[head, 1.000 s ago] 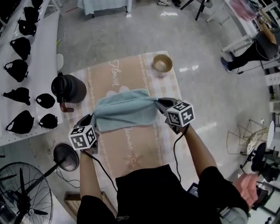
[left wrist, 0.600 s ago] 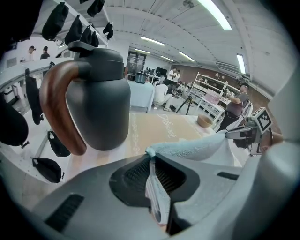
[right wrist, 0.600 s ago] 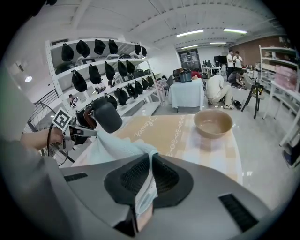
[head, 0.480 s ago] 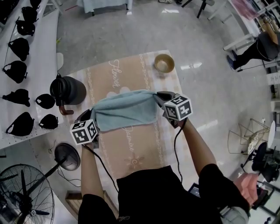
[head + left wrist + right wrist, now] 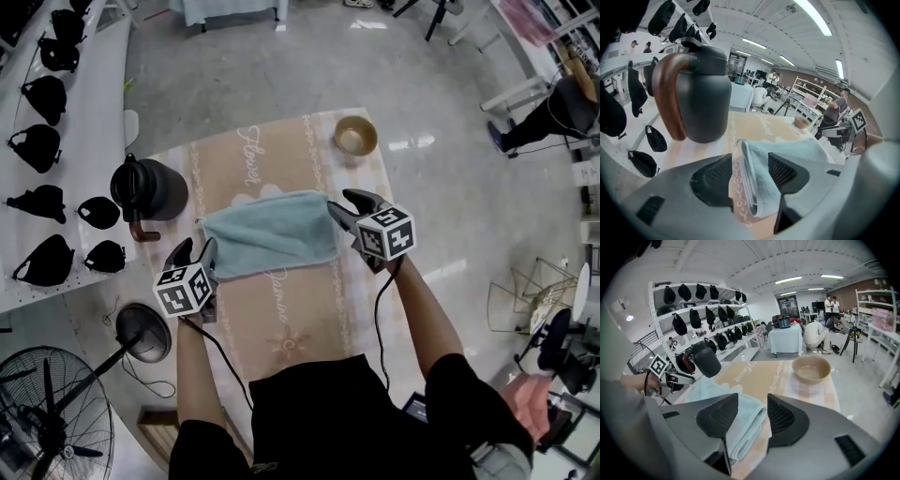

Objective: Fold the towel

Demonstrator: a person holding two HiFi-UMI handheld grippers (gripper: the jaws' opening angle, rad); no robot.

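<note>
Light-blue towel (image 5: 270, 246) folded double, flat on worktop (image 5: 309, 319). Left tongs (image 5: 194, 253) and right tongs (image 5: 340, 202) just opened, towel ends loose between them. Earlier they clamped it, bunched.

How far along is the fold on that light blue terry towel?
Done: the light blue terry towel lies flat on the beige patterned tablecloth, its edge showing stacked layers. In hand: the left gripper and right gripper have just been opening, each with a towel end between its jaws, unclamped. Left: draw both grippers clear; perhaps another fold if a smaller bundle is wanted.
</note>
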